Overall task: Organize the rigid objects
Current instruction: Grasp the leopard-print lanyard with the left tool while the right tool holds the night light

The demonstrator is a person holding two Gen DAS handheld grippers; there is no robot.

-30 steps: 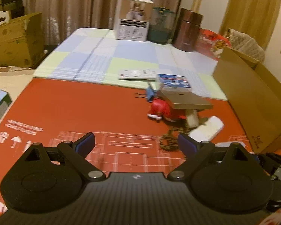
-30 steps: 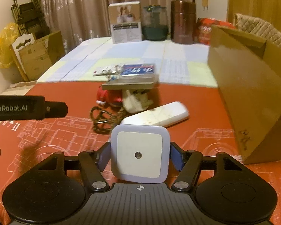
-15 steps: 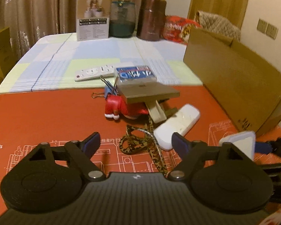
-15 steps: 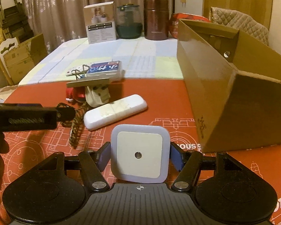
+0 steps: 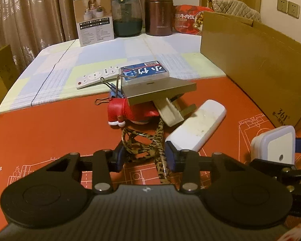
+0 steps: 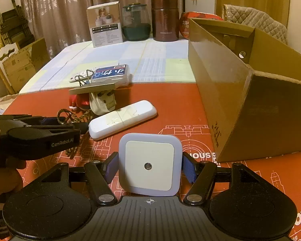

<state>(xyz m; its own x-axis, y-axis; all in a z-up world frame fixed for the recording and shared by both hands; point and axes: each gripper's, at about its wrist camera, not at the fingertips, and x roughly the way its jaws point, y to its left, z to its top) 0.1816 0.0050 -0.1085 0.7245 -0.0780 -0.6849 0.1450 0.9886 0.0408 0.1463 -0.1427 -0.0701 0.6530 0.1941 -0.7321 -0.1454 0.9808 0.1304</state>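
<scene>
Cord [image 5: 148, 140], leopard-patterned, lies coiled on red mat [image 5: 40, 124], front of object pile, between blue pads of left gripper [image 5: 144, 157]; jaws just closed narrow on its loops. White remote [image 5: 196, 126] touching cord's right side. Behind: red Santa figure [image 5: 120, 110], cream plug [image 5: 168, 110] under flat tan slab [image 5: 160, 90], binder clip [image 5: 112, 92], blue-labelled case [image 5: 144, 72]. Right gripper [image 6: 149, 166] clamps white square night light [image 6: 149, 164], jaws half wide, above mat. Open cardboard box [image 6: 240, 92] stands right of pile.
</scene>
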